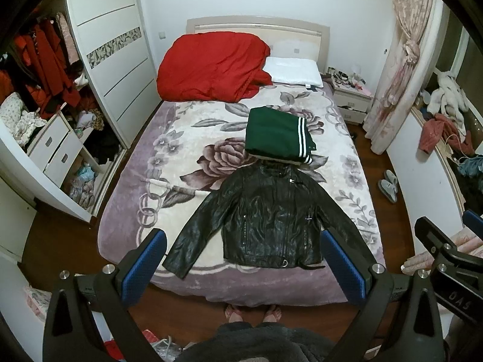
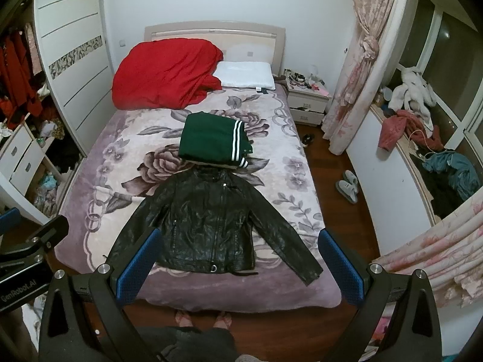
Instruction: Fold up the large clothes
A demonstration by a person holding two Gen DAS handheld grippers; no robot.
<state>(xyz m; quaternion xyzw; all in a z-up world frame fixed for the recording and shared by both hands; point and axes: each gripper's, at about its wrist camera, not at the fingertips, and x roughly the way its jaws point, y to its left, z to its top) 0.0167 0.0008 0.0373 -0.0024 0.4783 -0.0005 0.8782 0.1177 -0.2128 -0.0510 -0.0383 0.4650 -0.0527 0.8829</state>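
Note:
A black leather jacket point(image 1: 265, 220) lies flat and face up on the bed point(image 1: 126, 211), sleeves spread out, hem toward the near edge. It also shows in the right wrist view point(image 2: 208, 226). A folded green garment with white stripes point(image 1: 277, 135) sits just beyond its collar, also seen in the right wrist view point(image 2: 211, 141). My left gripper point(image 1: 241, 265) is open and empty, held high above the bed's foot. My right gripper point(image 2: 238, 262) is open and empty at the same height, to the right of the left one.
A red duvet point(image 1: 211, 66) and a white pillow point(image 1: 292, 71) lie at the head of the bed. An open wardrobe point(image 1: 39, 96) stands left. A nightstand point(image 1: 351, 96), curtains point(image 2: 359, 60), slippers point(image 2: 347, 187) and a cluttered ledge point(image 2: 422, 138) are right.

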